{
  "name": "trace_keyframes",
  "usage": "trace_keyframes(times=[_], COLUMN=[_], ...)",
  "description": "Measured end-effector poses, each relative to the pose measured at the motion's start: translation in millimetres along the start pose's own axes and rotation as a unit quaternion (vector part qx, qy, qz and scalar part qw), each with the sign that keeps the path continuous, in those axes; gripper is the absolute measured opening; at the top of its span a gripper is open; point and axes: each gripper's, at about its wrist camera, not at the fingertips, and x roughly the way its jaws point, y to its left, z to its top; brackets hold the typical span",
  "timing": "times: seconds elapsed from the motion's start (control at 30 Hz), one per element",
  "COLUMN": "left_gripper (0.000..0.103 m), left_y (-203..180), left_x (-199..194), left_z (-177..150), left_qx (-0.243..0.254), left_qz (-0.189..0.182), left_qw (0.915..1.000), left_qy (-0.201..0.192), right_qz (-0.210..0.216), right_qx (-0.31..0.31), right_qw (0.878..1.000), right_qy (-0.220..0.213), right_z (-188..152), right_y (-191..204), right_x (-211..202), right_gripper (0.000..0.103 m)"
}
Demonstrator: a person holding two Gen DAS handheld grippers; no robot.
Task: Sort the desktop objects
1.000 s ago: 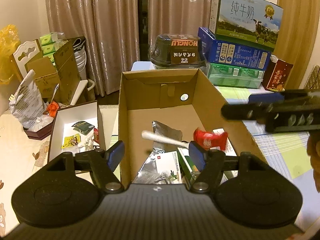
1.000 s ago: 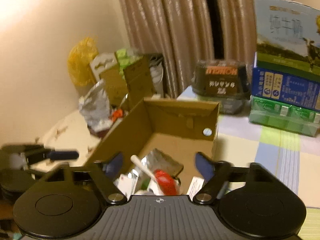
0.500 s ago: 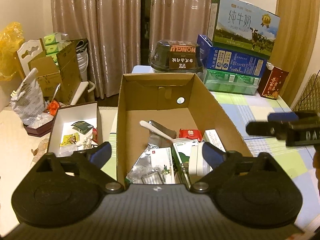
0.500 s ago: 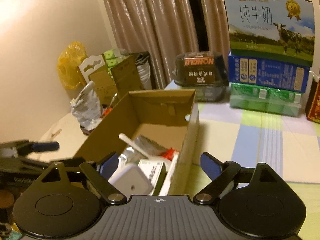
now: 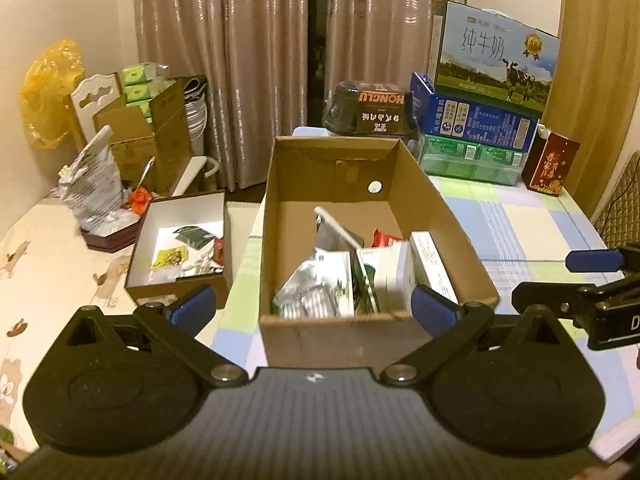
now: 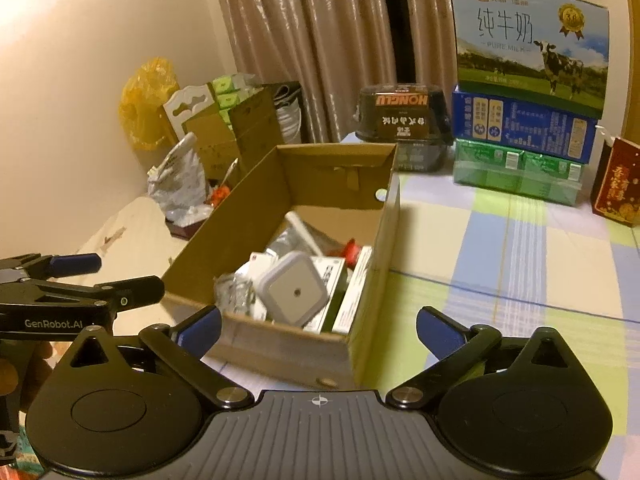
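Both handheld tools look alike: the left gripper (image 5: 313,306) and right gripper (image 6: 318,326) have matte black bodies with ribbed centre panels, two round side discs, silver pivot screws and blue-padded fingers (image 6: 200,328). White "GenRobot.AI" lettering marks the left one's side.

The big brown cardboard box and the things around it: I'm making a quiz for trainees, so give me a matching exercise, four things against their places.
Things:
1. white square plastic device
2. blue and green milk carton with a cow
3. dark red gift box with gold writing
4. yellow plastic bag

Places:
A. far left, by the wall
B. top of the stacked cartons
C. inside the big brown cardboard box
D. on the checked tablecloth, right of the stack

Pairs: 1-C, 2-B, 3-D, 4-A
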Motion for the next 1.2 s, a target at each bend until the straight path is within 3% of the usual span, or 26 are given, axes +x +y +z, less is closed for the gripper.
trace_keyframes(times=[0.23, 0.63, 1.2], left_gripper=[0.102, 0.102, 0.102], left_y=[-8.8, -22.6, -40.8], left_x=[-34.1, -90.5, -114.7], left_z=[-16.2, -35.8, -48.8], left_qx=[-0.01, -0.04, -0.034], left_qz=[0.026, 0.032, 0.023], left_qw=[0.9994, 0.9987, 0.9992], left_qy=[0.021, -0.009, -0.003], right_qz=[-0.008, -0.013, -0.027], right_qx=[-0.008, -0.025, -0.018], right_qw=[1.0, 1.0, 0.999], right_qy=[0.007, -0.011, -0.014], right_z=[-18.6, -39.5, -54.7], right_y=[17.5, 36.2, 45.2], right_x=[-29.1, -77.1, -108.5], right_gripper=[0.101, 0.101, 0.101])
